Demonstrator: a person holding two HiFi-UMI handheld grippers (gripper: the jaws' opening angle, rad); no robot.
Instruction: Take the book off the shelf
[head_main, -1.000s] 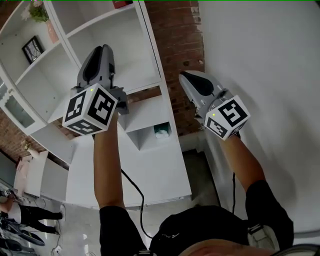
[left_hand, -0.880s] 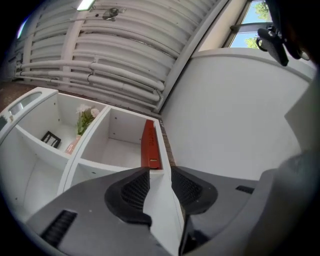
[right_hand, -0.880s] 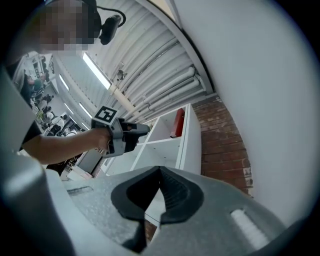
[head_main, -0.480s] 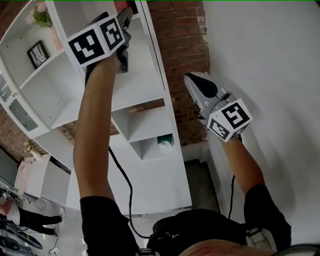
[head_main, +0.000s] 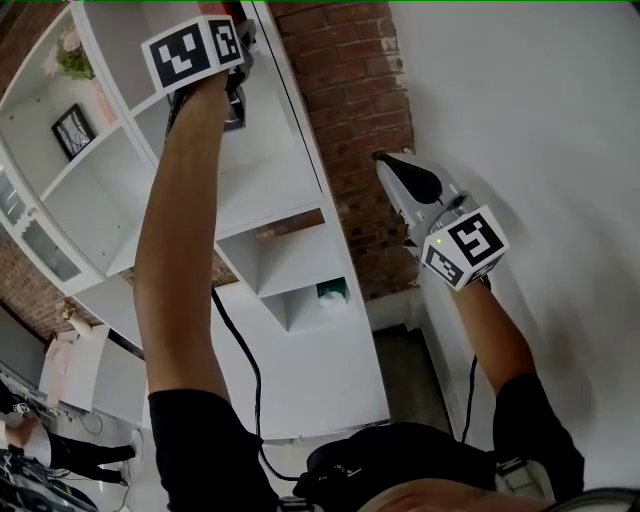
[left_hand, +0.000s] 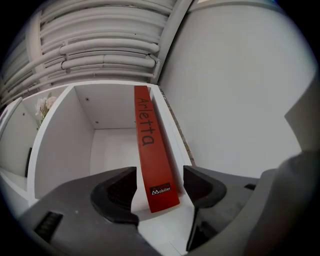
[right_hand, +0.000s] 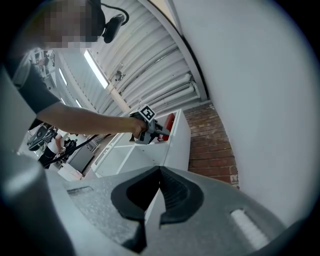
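Note:
A thin red book (left_hand: 150, 150) stands in the top right compartment of the white shelf unit (head_main: 290, 200), leaning against that compartment's right wall. My left gripper (left_hand: 159, 192) is raised to it; its jaws are opening and stand on either side of the book's lower end, with a gap on each side. In the head view the left gripper (head_main: 240, 40) is at the top of the shelf unit. My right gripper (right_hand: 159, 192) is shut with nothing in it, held in the air by the white wall (head_main: 520, 120). The right gripper view also shows the book (right_hand: 169, 122).
A brick wall (head_main: 350, 100) runs behind the shelf unit. A picture frame (head_main: 72, 130) and flowers (head_main: 70, 60) sit in left compartments, and a teal and white item (head_main: 330, 293) in a low cubby. A person (head_main: 20, 430) stands at the lower left. A cable hangs from my left arm.
My left arm has lifted from the middle of the shelf unit up to the top compartment. The right gripper has drifted slightly lower and to the right.

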